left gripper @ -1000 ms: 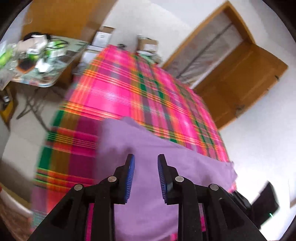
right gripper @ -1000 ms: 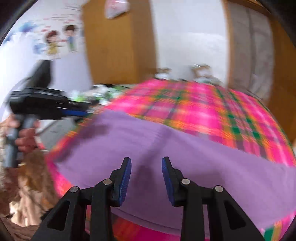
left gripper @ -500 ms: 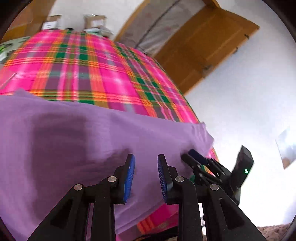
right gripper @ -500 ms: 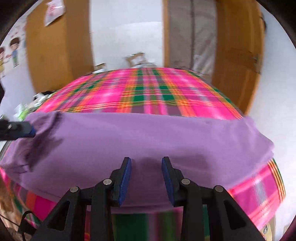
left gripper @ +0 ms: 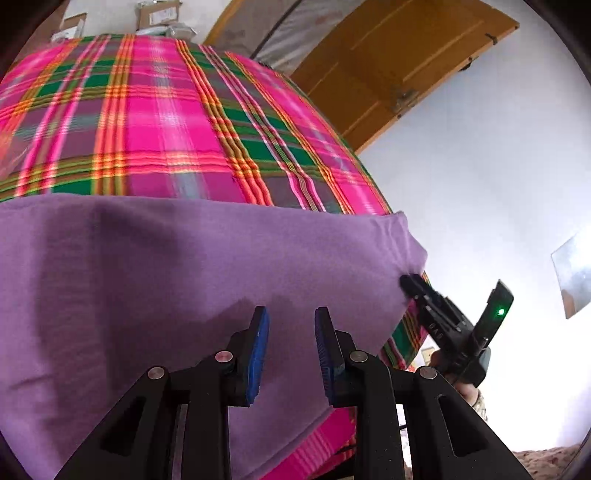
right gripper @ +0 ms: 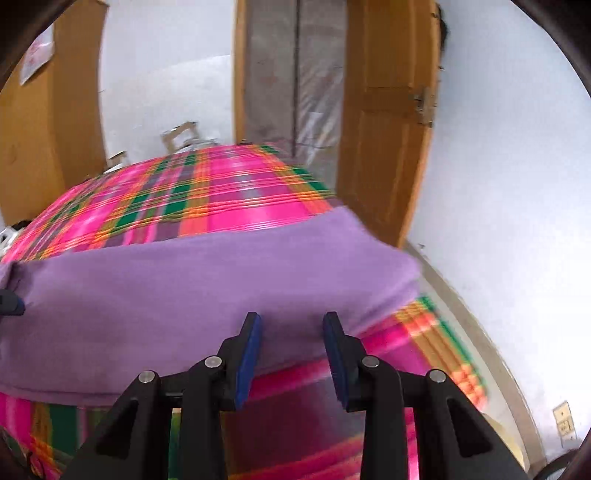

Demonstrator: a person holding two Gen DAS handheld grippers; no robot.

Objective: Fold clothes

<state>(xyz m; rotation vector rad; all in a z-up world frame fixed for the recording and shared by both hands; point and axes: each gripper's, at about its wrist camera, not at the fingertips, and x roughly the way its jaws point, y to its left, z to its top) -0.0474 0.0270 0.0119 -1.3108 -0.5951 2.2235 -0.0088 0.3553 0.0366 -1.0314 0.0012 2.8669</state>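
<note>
A purple garment [left gripper: 184, 280] lies spread flat across the near end of a bed with a pink, green and orange plaid cover [left gripper: 166, 122]. My left gripper [left gripper: 291, 332] hovers open just over the garment's near part, with nothing between its blue pads. My right gripper [right gripper: 291, 332] stands open over the garment's [right gripper: 221, 295] near edge, close to its right corner. In the left wrist view the right gripper [left gripper: 439, 317] shows at the garment's right corner, with a hand [left gripper: 467, 389] behind it. The left gripper's tip [right gripper: 9, 302] peeks in at the far left of the right wrist view.
A wooden door [left gripper: 406, 55] stands open against the white wall right of the bed, beside a doorway hung with plastic sheet [right gripper: 295, 74]. Cardboard boxes [left gripper: 159, 14] sit beyond the bed's far end. A wooden wardrobe [right gripper: 48, 129] stands far left. Low on the wall is a socket [right gripper: 563, 421].
Both grippers swung to the right along the garment's near edge. The cluttered table left the left wrist view and the right gripper came in at its right. Jaws stayed as they were.
</note>
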